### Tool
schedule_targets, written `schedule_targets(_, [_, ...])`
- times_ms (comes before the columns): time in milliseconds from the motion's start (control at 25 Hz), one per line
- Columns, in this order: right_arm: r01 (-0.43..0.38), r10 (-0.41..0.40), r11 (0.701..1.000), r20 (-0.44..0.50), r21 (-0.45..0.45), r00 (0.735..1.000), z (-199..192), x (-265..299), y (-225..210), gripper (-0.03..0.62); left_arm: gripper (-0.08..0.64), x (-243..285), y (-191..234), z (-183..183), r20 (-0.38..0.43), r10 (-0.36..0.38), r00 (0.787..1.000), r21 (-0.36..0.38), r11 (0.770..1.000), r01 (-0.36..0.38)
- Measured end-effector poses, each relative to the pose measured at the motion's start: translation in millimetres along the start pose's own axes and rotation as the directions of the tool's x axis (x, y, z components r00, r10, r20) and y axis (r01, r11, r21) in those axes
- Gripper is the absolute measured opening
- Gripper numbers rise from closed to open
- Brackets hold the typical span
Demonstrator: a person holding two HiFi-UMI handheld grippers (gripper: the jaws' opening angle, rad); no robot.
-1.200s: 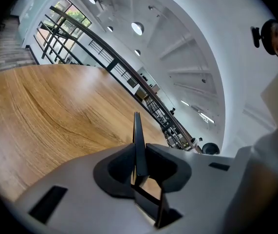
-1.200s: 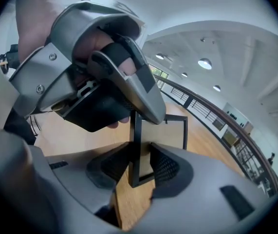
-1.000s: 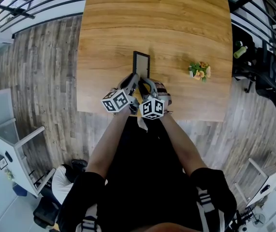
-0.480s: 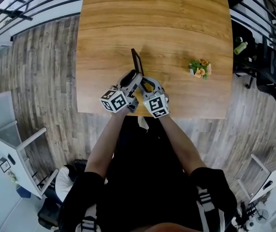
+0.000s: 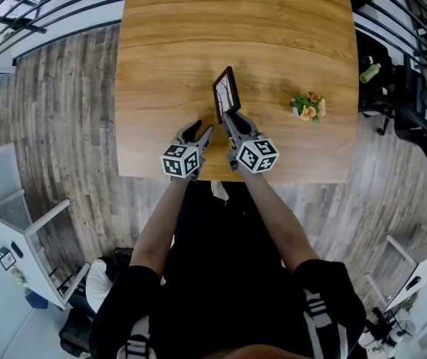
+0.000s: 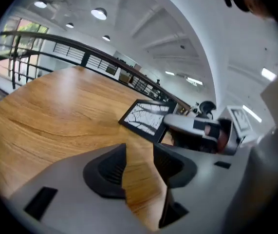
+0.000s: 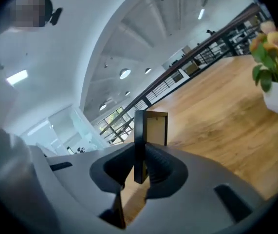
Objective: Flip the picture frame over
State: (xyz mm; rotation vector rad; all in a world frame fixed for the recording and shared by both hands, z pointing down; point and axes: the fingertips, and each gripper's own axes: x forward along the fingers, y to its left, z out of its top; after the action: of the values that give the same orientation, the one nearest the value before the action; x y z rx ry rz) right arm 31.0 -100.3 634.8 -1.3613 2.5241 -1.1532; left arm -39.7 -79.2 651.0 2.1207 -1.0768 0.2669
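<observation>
While clamped, picture frame (image 5: 226, 94): tilted, mid-picture.
Right gripper (image 5: 230, 118): held its edge.
Left gripper (image 5: 200, 132): jaws apart, empty.

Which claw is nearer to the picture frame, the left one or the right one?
Right. The right claw is shut on the picture frame, holding its edge. The left claw is open and empty, apart from the frame.

The picture frame (image 5: 226, 93) is standing tilted over the table (image 5: 168, 43), in the right gripper (image 5: 229, 116); potted flowers (image 5: 307, 108) are sitting to its right, the left gripper (image 5: 198, 132) hovering left.
</observation>
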Motion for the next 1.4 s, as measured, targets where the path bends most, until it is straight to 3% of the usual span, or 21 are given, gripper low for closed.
schedule_targets(80, [0.0, -0.002, 0.995, 0.02, 0.104, 1.0, -0.1, -2.0, -6.0, 0.071, 0.186, 5.9, 0.3, -15.9, -0.072, 0.042, 0.997, 0.145, 0.989, -0.031])
schedule_targets(160, [-0.002, -0.003, 0.985, 0.029, 0.173, 1.0, -2.4, -4.5, -9.9, 0.071, 0.187, 13.1, -3.3, -23.2, -0.107, 0.075, 0.991, 0.306, 0.951, -0.039])
schedule_targets(280, [-0.007, -0.009, 0.958, 0.054, 0.285, 0.998, -4.3, -10.0, -15.4, 0.066, 0.187, 27.8, -14.0, -27.8, -0.128, 0.089, 0.988, 0.508, 0.862, -0.012])
schedule_targets(440, [-0.024, -0.005, 0.918, 0.073, 0.395, 0.997, -9.8, -14.5, -19.4, 0.063, 0.186, 41.3, -25.9, -31.6, -0.134, 0.127, 0.983, 0.715, 0.699, 0.007])
schedule_targets(560, [-0.044, -0.001, 0.875, 0.094, 0.482, 0.996, -11.5, -16.5, -22.0, 0.063, 0.186, 44.7, -25.9, -28.3, -0.109, 0.171, 0.979, 0.767, 0.641, -0.027])
schedule_targets(600, [-0.045, -0.007, 0.863, 0.1, 0.503, 0.995, -11.0, -17.6, -23.2, 0.063, 0.186, 44.7, -25.4, -26.9, -0.095, 0.187, 0.978, 0.79, 0.612, -0.04])
schedule_targets(680, [-0.047, -0.013, 0.842, 0.109, 0.537, 0.994, -11.7, -19.7, -25.5, 0.063, 0.186, 44.0, -27.6, -26.2, -0.071, 0.202, 0.977, 0.853, 0.52, -0.046])
schedule_targets(800, [-0.081, 0.004, 0.8, 0.13, 0.595, 0.992, -13.2, -20.4, -26.3, 0.063, 0.186, 43.1, -35.0, -28.7, -0.056, 0.188, 0.98, 0.935, 0.355, -0.015])
schedule_targets(880, [-0.091, 0.006, 0.774, 0.136, 0.627, 0.991, -14.7, -21.3, -28.6, 0.061, 0.186, 43.2, -39.3, -30.8, -0.062, 0.168, 0.984, 0.96, 0.279, 0.013])
schedule_targets(960, [-0.083, -0.008, 0.754, 0.136, 0.651, 0.991, -17.3, -22.8, -33.4, 0.061, 0.186, 43.5, -44.8, -32.6, -0.073, 0.141, 0.987, 0.973, 0.226, 0.04])
schedule_targets(1040, [-0.085, -0.015, 0.732, 0.14, 0.676, 0.99, -20.1, -22.6, -36.1, 0.061, 0.186, 43.8, -53.9, -36.8, -0.086, 0.106, 0.991, 0.981, 0.183, 0.065])
schedule_targets(1120, [-0.099, 0.0, 0.733, 0.145, 0.673, 0.989, -21.0, -20.3, -33.7, 0.061, 0.186, 44.4, -61.7, -41.5, -0.09, 0.08, 0.993, 0.985, 0.153, 0.077])
schedule_targets(1240, [-0.068, 0.0, 0.739, 0.1, 0.67, 0.995, -27.6, -17.8, -31.8, 0.063, 0.121, 44.8, -64.2, -39.6, -0.074, 0.075, 0.994, 0.985, 0.159, 0.062])
schedule_targets(1320, [-0.044, -0.004, 0.739, 0.07, 0.672, 0.998, -31.5, -17.3, -32.1, 0.08, 0.112, 44.7, -62.9, -37.3, -0.07, 0.078, 0.995, 0.984, 0.167, 0.056])
schedule_targets(1400, [-0.037, 0.012, 0.759, 0.043, 0.651, 0.999, -33.3, -17.0, -29.1, 0.092, 0.109, 43.0, -62.1, -36.8, -0.075, 0.073, 0.995, 0.984, 0.167, 0.062])
